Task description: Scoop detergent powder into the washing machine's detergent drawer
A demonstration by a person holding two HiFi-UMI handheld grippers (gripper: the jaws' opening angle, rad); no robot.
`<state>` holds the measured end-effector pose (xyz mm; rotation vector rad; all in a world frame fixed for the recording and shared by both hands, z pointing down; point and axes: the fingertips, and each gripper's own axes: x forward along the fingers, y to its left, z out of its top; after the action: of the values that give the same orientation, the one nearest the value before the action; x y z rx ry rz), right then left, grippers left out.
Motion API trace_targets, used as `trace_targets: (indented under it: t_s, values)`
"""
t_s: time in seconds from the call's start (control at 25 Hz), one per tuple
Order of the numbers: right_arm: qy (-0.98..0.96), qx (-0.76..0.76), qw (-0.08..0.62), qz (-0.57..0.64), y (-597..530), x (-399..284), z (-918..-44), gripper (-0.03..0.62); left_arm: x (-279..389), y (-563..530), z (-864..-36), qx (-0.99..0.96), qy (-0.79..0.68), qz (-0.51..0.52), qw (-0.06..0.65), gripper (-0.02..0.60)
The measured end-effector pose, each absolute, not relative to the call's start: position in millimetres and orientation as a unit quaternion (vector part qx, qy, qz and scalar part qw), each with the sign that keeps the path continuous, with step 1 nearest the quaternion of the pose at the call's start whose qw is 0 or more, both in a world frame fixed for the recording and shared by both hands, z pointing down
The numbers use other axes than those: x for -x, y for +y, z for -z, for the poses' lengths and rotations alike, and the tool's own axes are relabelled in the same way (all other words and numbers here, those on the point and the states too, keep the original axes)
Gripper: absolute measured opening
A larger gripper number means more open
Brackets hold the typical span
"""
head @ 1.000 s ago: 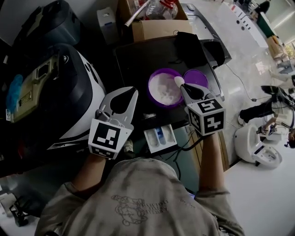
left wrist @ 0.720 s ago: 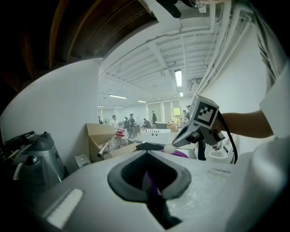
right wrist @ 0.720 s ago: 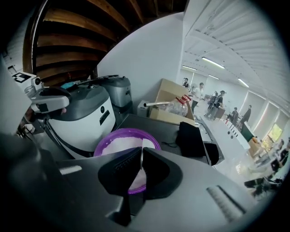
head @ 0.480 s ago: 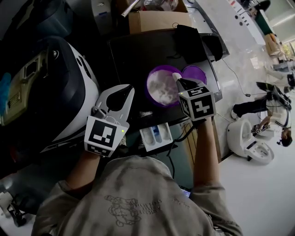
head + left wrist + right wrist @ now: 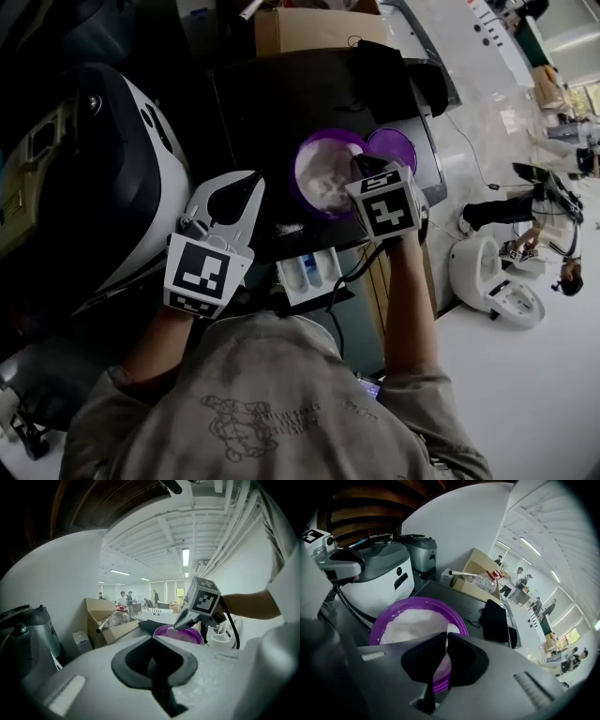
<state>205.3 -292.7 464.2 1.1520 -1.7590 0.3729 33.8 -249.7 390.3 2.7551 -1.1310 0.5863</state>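
Purple bowl point(image 5: 396, 612) heaped with fluffy white powder point(image 5: 412, 626). Right gripper point(image 5: 445, 638) pinches a thin white scoop point(image 5: 453, 630) over it. Left gripper point(image 5: 153, 641) is closed on nothing.

Purple bowl point(image 5: 419, 601), white powder point(image 5: 410, 625)

Dark worktop point(image 5: 272, 103), seen from above. On it: a purple tub point(image 5: 298, 167) of white powder point(image 5: 326, 180), a purple lid point(image 5: 398, 148) just beside the tub, a black pouch point(image 5: 380, 80) behind both, and a cardboard box point(image 5: 314, 30) at the far edge.
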Motion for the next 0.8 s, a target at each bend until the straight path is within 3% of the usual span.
trace_targets:
  t_s: [0.36,0.8]
  values:
    - [-0.740,-0.427,0.478,-0.203,-296.6,-190.9,-477.8,0.035,-23.3,-254.1,-395.6,-0.905,-0.377,-0.187,0.064,0.000]
    - [-0.766,-0.408,0.369,-0.332,-297.9,-182.7,-472.4,0.035,-17.4,-250.0,-401.0,-0.903,-0.376,-0.189,0.080,0.000]
